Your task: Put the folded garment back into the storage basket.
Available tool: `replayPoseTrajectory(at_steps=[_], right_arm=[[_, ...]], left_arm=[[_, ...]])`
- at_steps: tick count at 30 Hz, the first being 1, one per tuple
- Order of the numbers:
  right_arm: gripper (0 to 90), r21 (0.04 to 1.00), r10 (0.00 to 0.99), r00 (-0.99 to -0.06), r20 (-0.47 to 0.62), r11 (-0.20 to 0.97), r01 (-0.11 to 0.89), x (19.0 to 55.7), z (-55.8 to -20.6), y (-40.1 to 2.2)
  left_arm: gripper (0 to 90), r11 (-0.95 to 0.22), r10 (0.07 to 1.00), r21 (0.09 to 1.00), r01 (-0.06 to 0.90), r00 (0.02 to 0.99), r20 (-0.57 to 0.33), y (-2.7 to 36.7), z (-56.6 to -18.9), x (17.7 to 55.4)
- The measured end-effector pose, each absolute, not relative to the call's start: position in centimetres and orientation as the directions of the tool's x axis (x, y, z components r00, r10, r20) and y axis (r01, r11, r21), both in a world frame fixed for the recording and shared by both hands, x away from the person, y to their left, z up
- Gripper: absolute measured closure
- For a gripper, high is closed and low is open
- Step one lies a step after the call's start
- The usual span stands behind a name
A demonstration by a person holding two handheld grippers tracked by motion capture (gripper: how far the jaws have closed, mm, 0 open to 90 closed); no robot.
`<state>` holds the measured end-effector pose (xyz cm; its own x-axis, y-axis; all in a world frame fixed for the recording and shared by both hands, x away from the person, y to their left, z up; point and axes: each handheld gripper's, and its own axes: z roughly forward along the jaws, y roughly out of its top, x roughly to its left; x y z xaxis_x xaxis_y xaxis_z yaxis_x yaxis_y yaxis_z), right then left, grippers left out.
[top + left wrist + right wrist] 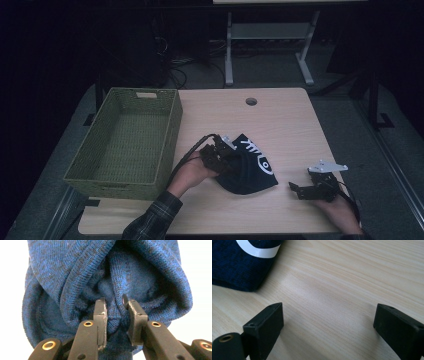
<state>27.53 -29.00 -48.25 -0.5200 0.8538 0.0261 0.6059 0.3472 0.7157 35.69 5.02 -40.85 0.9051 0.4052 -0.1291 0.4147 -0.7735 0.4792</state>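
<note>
Right now my left gripper [223, 156] is squeezed shut on a fold of the blue knit hat [248, 166]. In the left gripper view I see the wool bunched up between the two black jaws. The hat [107, 282] sits near the middle of the table [280, 120], a bit toward the front edge, with white marks on its top. My right gripper [298, 190] rests by the front right corner, well apart from the hat. Its jaws stand wide with nothing between them, just bare wood [342, 280].

I think the job is to lift the hat into the green basket [129, 142], which sits at the left edge of the table with nothing in it.

What could go wrong? I hold only a small pinch of soft wool, so the hat could slip out when I lift it. The rest of it may hang down low and catch on the near wall of the basket. Then it could flop over the rim, or push the light basket off the left edge. The cable [192, 150] from my left gripper might also snag.

The table is pale wood, smooth, with a round hole [251, 101] near the back edge. The room is dark. Behind the table I see a grey floor, some wires, and the white legs of another desk [270, 45].
</note>
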Motion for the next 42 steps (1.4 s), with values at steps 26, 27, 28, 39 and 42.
replayPoseTrajectory(at_steps=[26, 27, 28, 39, 42], right_arm=[[8.8, 0.716, 0.855, -0.518, 0.027, 0.345, 0.607, 27.5, -48.2, -29.0], [8.8, 0.716, 0.855, -0.518, 0.028, 0.345, 0.607, 27.5, -48.2, -29.0], [8.8, 0.716, 0.855, -0.518, 0.027, 0.345, 0.607, 27.5, -48.2, -29.0], [1.0, 0.699, 0.866, -0.5, 0.03, 0.339, 0.63, 27.7, -48.3, -28.9], [1.0, 0.699, 0.866, -0.5, 0.03, 0.339, 0.63, 27.7, -48.3, -28.9]], left_arm=[[71.5, -0.72, 0.428, 0.55, 0.423, 0.895, -0.128, 6.5, -35.4, 36.5], [71.4, -0.719, 0.43, 0.552, 0.421, 0.894, -0.122, 6.7, -34.9, 36.6], [71.5, -0.727, 0.425, 0.549, 0.413, 0.898, -0.113, 6.8, -34.6, 36.6], [71.3, -0.72, 0.439, 0.562, 0.408, 0.894, -0.086, 8.0, -32.2, 36.9], [71.3, -0.721, 0.445, 0.562, 0.406, 0.893, -0.075, 8.7, -31.3, 37.1]])
